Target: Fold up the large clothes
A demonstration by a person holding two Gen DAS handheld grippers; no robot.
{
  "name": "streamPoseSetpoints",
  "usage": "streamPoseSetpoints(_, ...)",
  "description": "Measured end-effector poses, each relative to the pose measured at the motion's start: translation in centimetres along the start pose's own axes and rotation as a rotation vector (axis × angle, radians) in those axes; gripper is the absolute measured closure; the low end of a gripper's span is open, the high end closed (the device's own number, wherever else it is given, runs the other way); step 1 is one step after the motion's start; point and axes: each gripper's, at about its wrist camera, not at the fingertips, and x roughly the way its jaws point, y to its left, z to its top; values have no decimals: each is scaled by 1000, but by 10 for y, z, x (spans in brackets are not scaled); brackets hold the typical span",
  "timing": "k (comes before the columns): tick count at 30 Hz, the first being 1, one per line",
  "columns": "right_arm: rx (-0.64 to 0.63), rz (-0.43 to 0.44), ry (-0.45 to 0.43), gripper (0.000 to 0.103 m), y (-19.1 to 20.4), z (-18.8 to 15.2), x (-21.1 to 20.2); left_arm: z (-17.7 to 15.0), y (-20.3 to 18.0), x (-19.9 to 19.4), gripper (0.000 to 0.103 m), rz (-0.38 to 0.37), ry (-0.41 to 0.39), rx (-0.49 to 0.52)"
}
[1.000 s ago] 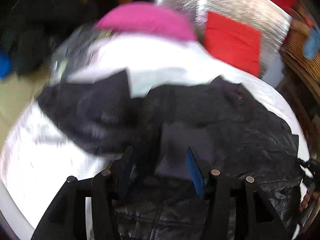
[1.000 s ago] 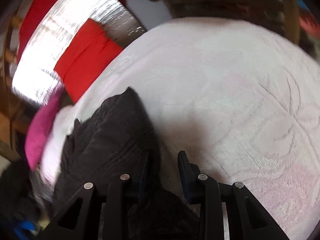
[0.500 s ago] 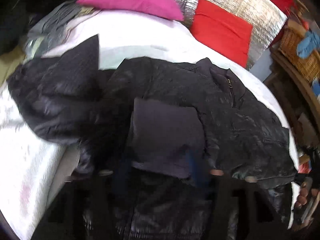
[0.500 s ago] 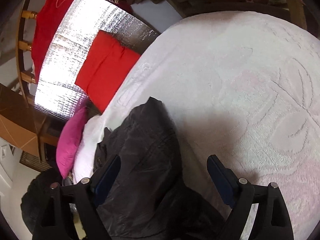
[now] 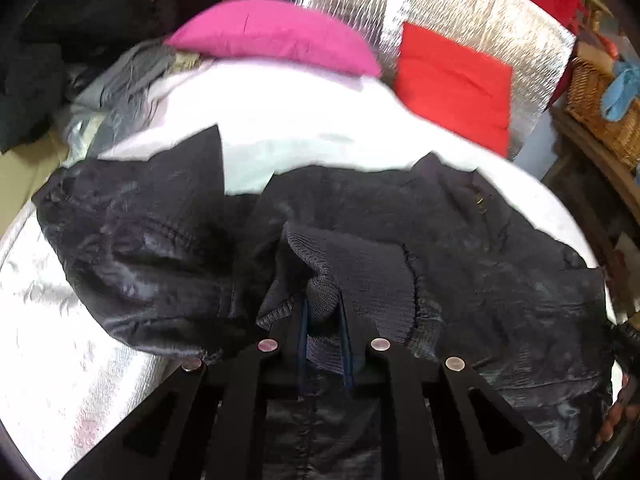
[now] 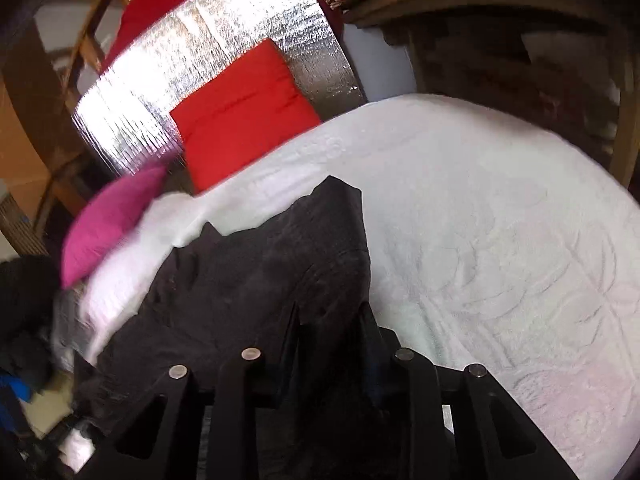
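On the white bedspread [image 6: 500, 240]: dark jacket [image 5: 500, 264] spread out, folding barely begun.

Across the bed's middle the jacket lies crumpled, collar toward the red cushion [image 5: 452, 84], one sleeve bunched near the left edge. The left gripper [image 5: 323, 320] is clamped on the ribbed cuff [image 5: 360, 280]; the right gripper [image 6: 328, 332] has fabric between its narrowly set fingers, seemingly pinched. No neat fold shows yet, so sleeves and body remain to be done.
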Motion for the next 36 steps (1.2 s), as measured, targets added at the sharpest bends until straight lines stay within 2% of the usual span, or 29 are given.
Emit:
streamPoseSetpoints(1,4,-34,49,72,-4,-4,11,-1,-1,6,84,15,28,12)
streamPoseSetpoints(3,47,-47,120,71,-14,-8,26,-4,-5,12,84,38,64,47)
streamPoseSetpoints(4,62,-35,115,69,-17,-7,22,-4,-6,11,81,41,66,56)
streamPoseSetpoints(5,70,-30,112,63,-19,-5,16,-4,-7,7,73,40,65,62)
streamPoseSetpoints(6,83,-21,99,42,-21,1,4,-3,-6,0,64,29,57,55)
streamPoseSetpoints(7,98,-3,67,29,-21,5,-8,-2,-4,-6,46,22,41,44)
streamPoseSetpoints(8,113,10,9,16,-23,7,-24,-1,-2,-14,39,23,10,33)
streamPoseSetpoints(10,106,-1,-126,16,-20,11,-56,0,1,-33,39,44,-60,37)
streamPoseSetpoints(12,61,24,-177,14,-12,10,-75,0,-2,-48,39,40,-119,54)
streamPoseSetpoints(14,-12,108,-153,14,6,3,-83,-3,-9,-55,37,23,-146,77)
streamPoseSetpoints(16,-109,139,-94,14,30,-13,-76,-8,-22,-52,35,7,-131,126)
streamPoseSetpoints(17,-159,147,-71,17,42,-22,-73,-11,-28,-47,35,5,-110,149)
streamPoseSetpoints(20,-298,139,23,40,80,-50,-54,-17,-39,-21,35,-24,9,169)
streamPoseSetpoints(24,-292,100,170,42,91,-76,-19,-27,-37,21,35,-59,236,132)
streamPoseSetpoints(25,-286,68,248,42,90,-82,-2,-28,-35,24,35,-67,250,121)
streamPoseSetpoints(26,-283,54,296,41,89,-85,10,-27,-33,22,35,-76,242,113)
streamPoseSetpoints(29,-273,66,264,41,89,-84,2,-20,-26,1,35,-85,178,112)
streamPoseSetpoints(31,-239,124,214,41,91,-79,-11,-13,-18,-20,35,-92,103,106)
streamPoseSetpoints(33,-256,158,136,41,100,-76,-23,-3,-3,-42,34,-96,20,80)
streamPoseSetpoints(34,-271,160,112,41,103,-78,-26,1,9,-52,30,-91,-17,58)
streamPoseSetpoints(35,-284,161,132,40,107,-83,-21,4,25,-62,25,-77,-53,28)
streamPoseSetpoints(36,-293,152,188,40,111,-88,-8,6,44,-71,24,-55,-87,-11)
